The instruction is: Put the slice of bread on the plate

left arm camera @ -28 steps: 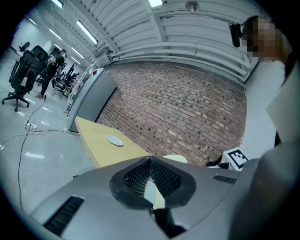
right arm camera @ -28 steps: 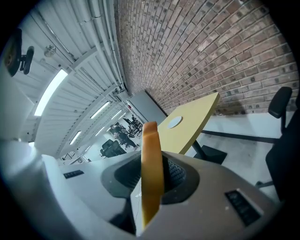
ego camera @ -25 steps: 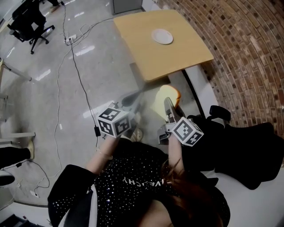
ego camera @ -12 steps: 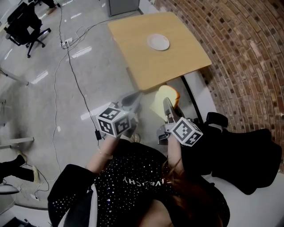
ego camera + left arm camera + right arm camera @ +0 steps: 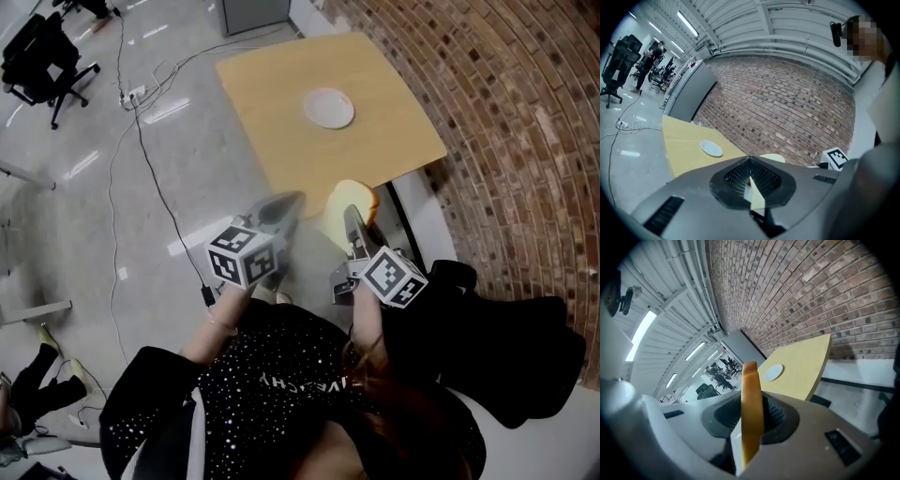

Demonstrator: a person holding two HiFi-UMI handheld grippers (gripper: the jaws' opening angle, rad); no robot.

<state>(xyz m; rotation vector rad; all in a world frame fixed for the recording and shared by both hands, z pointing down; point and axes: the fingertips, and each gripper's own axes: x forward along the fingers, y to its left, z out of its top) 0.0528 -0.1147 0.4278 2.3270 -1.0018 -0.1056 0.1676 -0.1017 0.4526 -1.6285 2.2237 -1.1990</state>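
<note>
**Bread carried up to the bench – not yet on the plate**

Over the last second the bench has slid down the head view toward the person, and its near corner now lies just past the grippers at 12 o'clock. The grippers keep the same places against the body, so the person is walking the load in. The carry is nearly done. What remains is reaching over the bench top and setting the slice down.

The right gripper has its fingers clamped on the slice of bread. In its own view the slice stands on edge between them, crust uppermost. The slice is in the air at the bench's near edge, touching nothing else. The white plate sits bare near the middle of the bench, well apart from the slice and at about 12 o'clock from it.

The left gripper, at 9 o'clock of the right one, has its fingers closed on nothing and travels alongside.

Writing is scarce. The person's dark speckled top carries pale lettering, upside down to the head camera and partly hidden – it seems to read "VENCHY". The marker cube on each gripper shows only black-and-white square patterns, no letters. Plate, bench and brick wall carry no label.
</note>
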